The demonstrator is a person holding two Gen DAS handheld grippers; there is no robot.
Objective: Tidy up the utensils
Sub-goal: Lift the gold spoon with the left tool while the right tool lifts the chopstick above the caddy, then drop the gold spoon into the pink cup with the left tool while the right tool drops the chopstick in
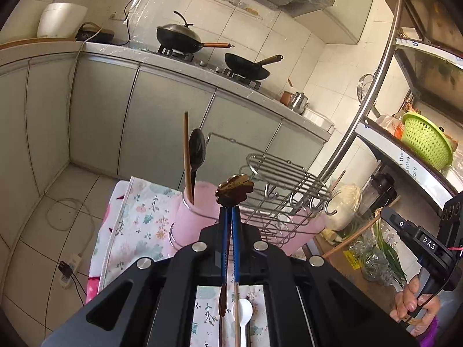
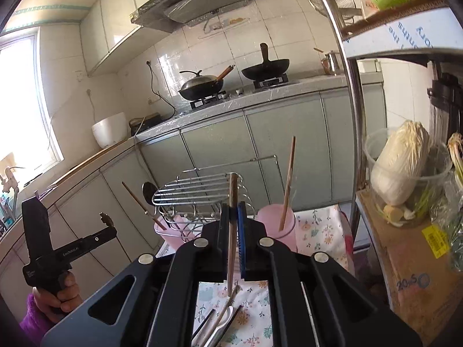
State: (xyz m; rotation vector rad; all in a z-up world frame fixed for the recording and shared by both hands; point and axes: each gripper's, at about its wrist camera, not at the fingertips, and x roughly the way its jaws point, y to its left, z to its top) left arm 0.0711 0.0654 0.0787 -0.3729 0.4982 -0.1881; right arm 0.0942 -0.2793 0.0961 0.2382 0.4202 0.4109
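Observation:
My left gripper (image 1: 228,217) is shut on a brown spoon with a flower-shaped end (image 1: 235,193), held upright above the floral cloth (image 1: 139,217). My right gripper (image 2: 235,211) is shut on a wooden chopstick (image 2: 232,231), held upright. Two pink cups stand ahead: the left one (image 1: 194,219) holds a wooden chopstick (image 1: 187,159) and a black spoon (image 1: 196,150); the right one (image 2: 277,225) holds one wooden chopstick (image 2: 288,185). A white spoon (image 1: 242,312) and other loose utensils (image 2: 220,324) lie on the cloth below the grippers.
A wire rack (image 1: 286,185) with hooks stands between the pink cups. A metal shelf (image 1: 376,92) at the right holds a green basket (image 1: 425,141), a cabbage (image 2: 399,162) and greens. Cabinets and a stove with two woks (image 1: 179,36) lie beyond.

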